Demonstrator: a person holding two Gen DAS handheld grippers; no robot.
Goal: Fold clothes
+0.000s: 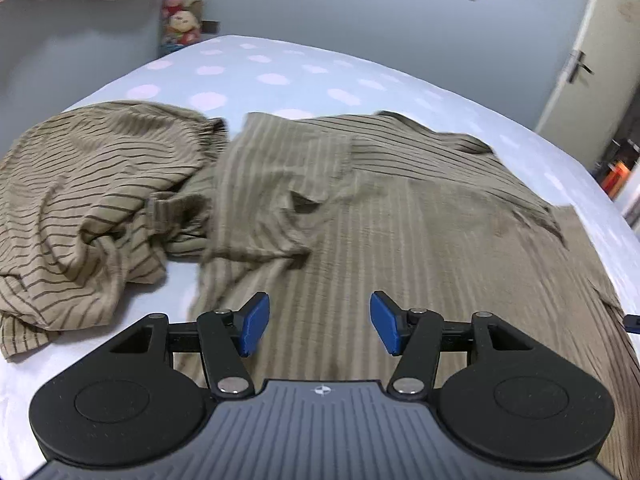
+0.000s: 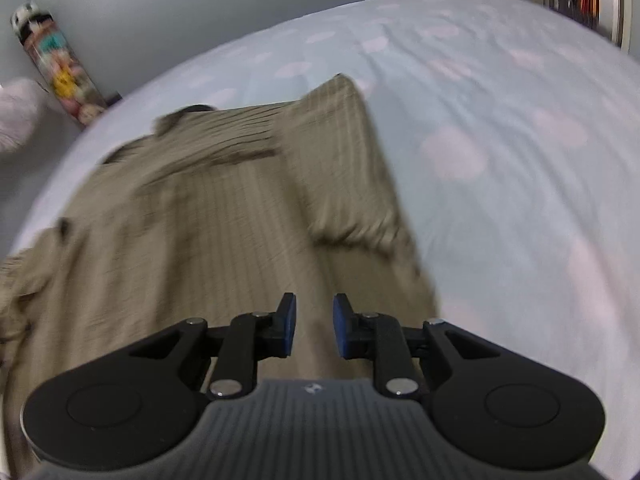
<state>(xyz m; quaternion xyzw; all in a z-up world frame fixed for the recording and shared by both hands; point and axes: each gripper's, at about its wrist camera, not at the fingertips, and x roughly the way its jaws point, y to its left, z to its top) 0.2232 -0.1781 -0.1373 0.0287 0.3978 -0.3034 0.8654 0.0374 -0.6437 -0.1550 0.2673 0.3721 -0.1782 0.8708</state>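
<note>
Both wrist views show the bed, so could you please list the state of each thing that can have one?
Striped shirt: spread on the bed, one sleeve folded in over the body.
Striped garment: crumpled in a heap beside the shirt.
Left tongs: open, nothing between the pads.
Right tongs: narrowly open, nothing gripped.
Door: appears closed.
Bed sheet: lightly wrinkled.

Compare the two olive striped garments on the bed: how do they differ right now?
The spread shirt lies mostly flat; the crumpled garment beside it is bunched in folds. The spread shirt shows faint stripes, the crumpled garment bold dark ones. Both are olive-tan, lie on the bed sheet, and neither is gripped.
</note>
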